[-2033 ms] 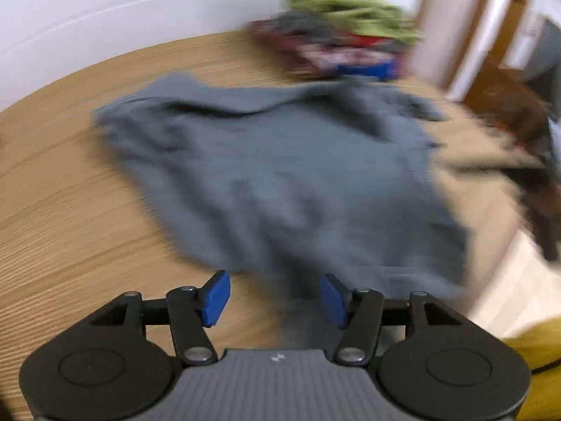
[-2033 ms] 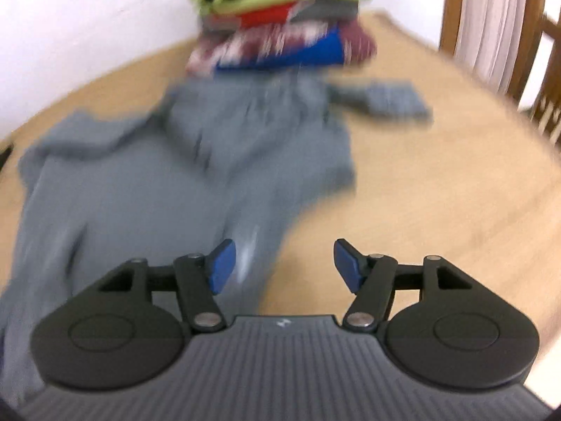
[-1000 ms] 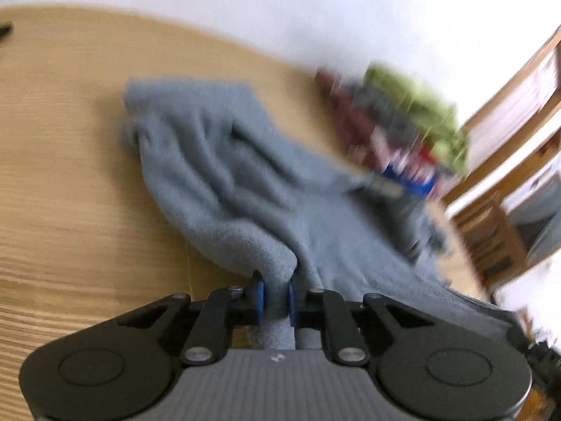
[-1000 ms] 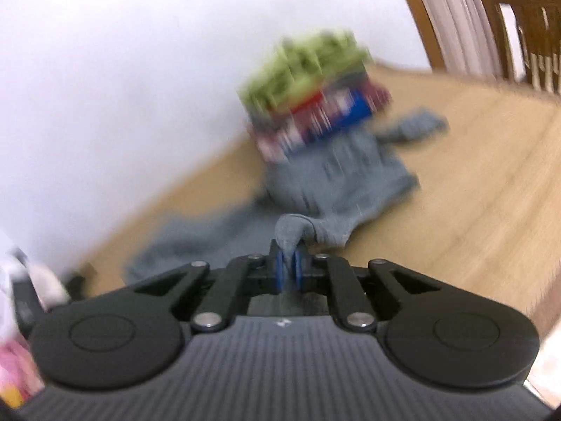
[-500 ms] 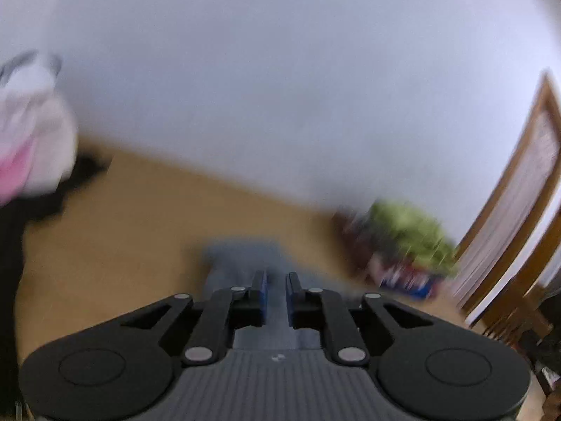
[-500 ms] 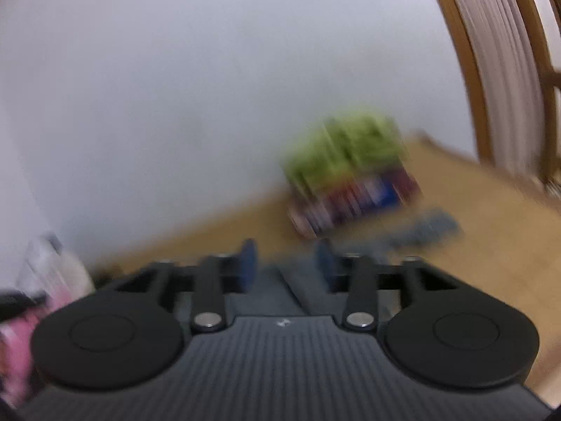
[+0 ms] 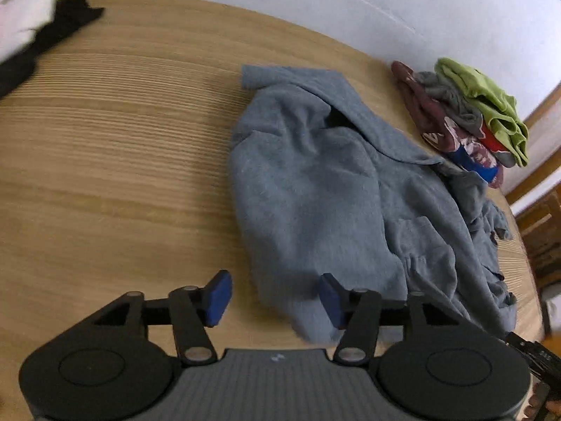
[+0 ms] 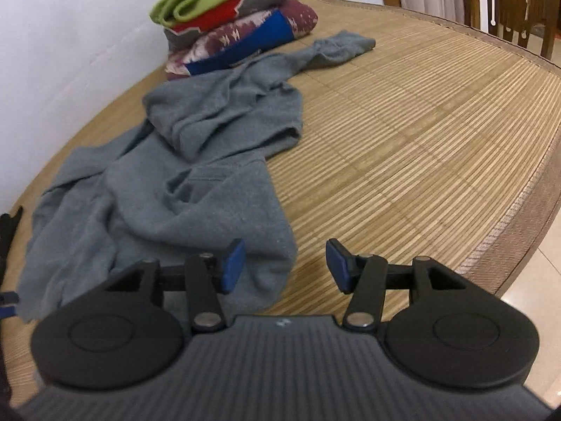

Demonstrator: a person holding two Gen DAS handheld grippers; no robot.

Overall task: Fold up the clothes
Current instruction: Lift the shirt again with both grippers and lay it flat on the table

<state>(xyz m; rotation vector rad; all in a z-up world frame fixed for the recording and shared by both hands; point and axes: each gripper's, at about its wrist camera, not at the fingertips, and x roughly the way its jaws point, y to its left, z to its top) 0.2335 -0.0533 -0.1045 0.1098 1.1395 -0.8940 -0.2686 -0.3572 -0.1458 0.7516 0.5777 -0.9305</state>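
Note:
A grey sweatshirt (image 7: pixel 315 182) lies crumpled on the bamboo mat (image 7: pixel 105 140), folded over on itself, one sleeve stretched toward the stack of folded clothes. My left gripper (image 7: pixel 274 298) hangs over its near corner. Its jaws are opening, and the cloth edge lies loose beside the right pad, not pinched. In the right wrist view the sweatshirt (image 8: pixel 196 175) runs from the lower left up toward the stack. My right gripper (image 8: pixel 285 267) is over its near hem, jaws opening. The hem lies by the left pad with bare mat under the rest of the gap.
A stack of folded clothes (image 8: pixel 231 17), green on top, stands at the far side against the white wall, also the stack (image 7: pixel 466 115). Black and white garments (image 7: pixel 42 42) lie at the far left. The mat's edge (image 8: pixel 519 210) runs at the right, wooden chairs (image 8: pixel 508 0) beyond.
A second ago both grippers were shut on the grey cloth and lifted it. Now both have opened, sunk toward the mat, and the sweatshirt lies released, folded over.

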